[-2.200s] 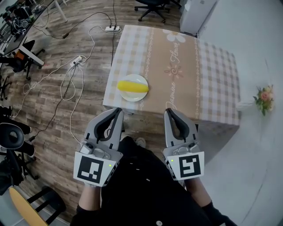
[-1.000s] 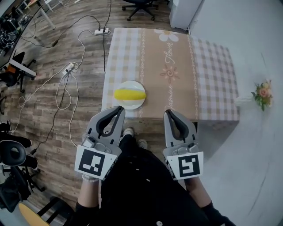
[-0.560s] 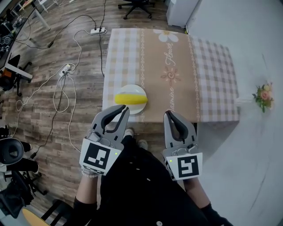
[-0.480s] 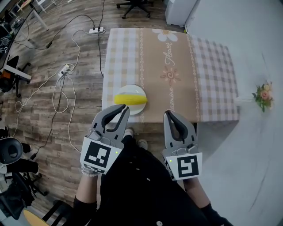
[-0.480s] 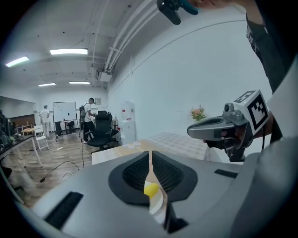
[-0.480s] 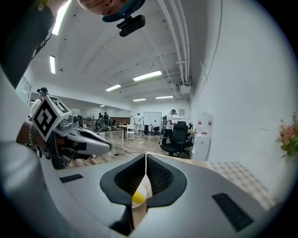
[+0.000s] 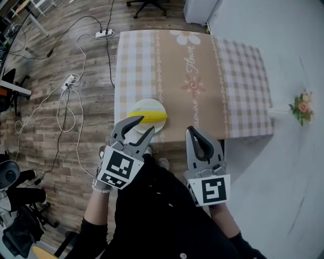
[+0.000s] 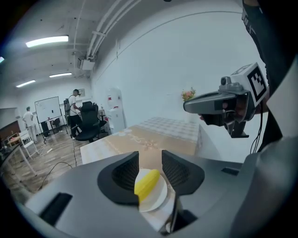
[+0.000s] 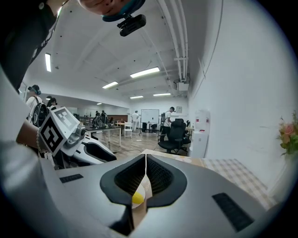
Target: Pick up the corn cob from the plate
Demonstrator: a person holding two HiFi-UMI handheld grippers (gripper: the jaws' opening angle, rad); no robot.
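A yellow corn cob (image 7: pixel 149 117) lies on a small white plate (image 7: pixel 152 105) near the front left edge of the table (image 7: pixel 238 76) with its checked cloth. My left gripper (image 7: pixel 137 130) hangs just short of the plate, tilted, and its jaws have just been opening; nothing is between them. Through that gap the left gripper view shows the corn cob (image 8: pixel 147 183) and plate (image 8: pixel 159 201) a little ahead. My right gripper (image 7: pixel 195 132) is shut and empty, in front of the table edge, to the right of the plate. The right gripper view shows the corn cob (image 9: pixel 138 199) below its shut jaws.
Cables and a power strip (image 7: pixel 104 33) lie on the wooden floor left of the table. An office chair (image 7: pixel 147 4) and a white cabinet (image 7: pixel 195 10) stand beyond it. A flower bunch (image 7: pixel 300 108) sits at the right by the white wall. People stand far off in the room.
My left gripper has moved forward and down toward the plate, rolled to one side, and its jaws have parted. The right gripper has crept forward a little.
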